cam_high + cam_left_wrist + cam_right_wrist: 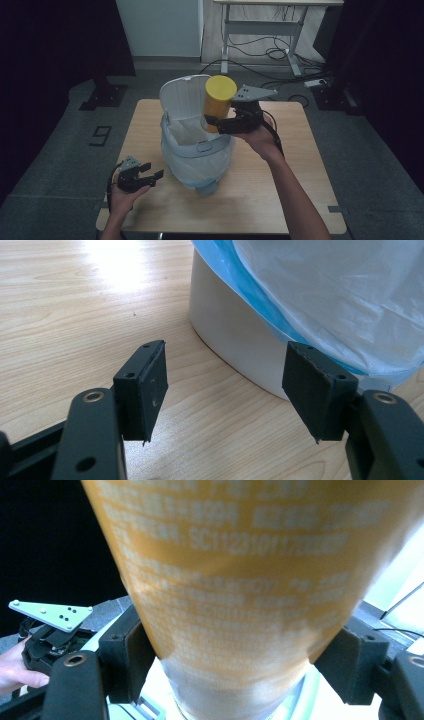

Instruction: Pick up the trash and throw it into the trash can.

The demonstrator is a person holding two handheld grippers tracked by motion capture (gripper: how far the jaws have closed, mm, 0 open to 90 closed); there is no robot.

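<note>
Yellow canister: clamped upright in my right gripper, hanging just above the bin's mouth.
Progress: pickup looks done; I judge the drop into the bin is what's left.
Bin: lid tipped back, plastic liner fitted, nothing visible inside.
Left gripper: jaws spread, empty, beside the bin's base.

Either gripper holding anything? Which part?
The right gripper clamps the yellow canister on its lower body, above the bin. The left gripper is open, holding nothing.
</note>
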